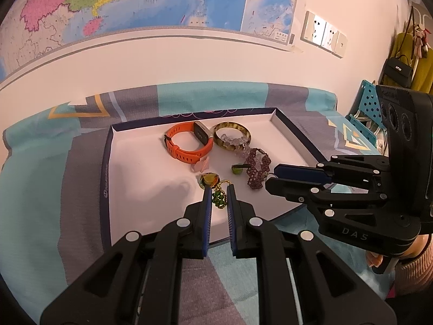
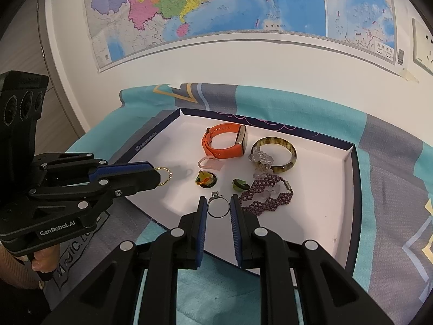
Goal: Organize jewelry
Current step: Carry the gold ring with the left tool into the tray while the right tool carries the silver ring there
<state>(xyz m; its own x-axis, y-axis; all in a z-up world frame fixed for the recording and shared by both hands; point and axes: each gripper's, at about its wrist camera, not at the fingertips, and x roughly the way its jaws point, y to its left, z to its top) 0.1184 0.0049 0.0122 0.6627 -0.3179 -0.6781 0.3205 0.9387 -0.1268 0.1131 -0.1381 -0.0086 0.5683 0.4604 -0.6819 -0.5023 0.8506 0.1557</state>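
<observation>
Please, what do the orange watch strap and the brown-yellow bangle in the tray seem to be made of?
The orange watch strap looks like matte silicone or rubber: even colour, soft curve, punched holes. The bangle looks like polished stone, glass or resin: glossy highlights, mottled brown-yellow, somewhat translucent. The pictures cannot settle which.

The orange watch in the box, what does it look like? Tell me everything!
The orange watch has a rubbery-looking strap with small holes, buckled into a loop, and a dark rectangular face in a pale metal case. It rests on its side near the back of the white tray, beside the amber bangle. No gripper touches it.
</observation>
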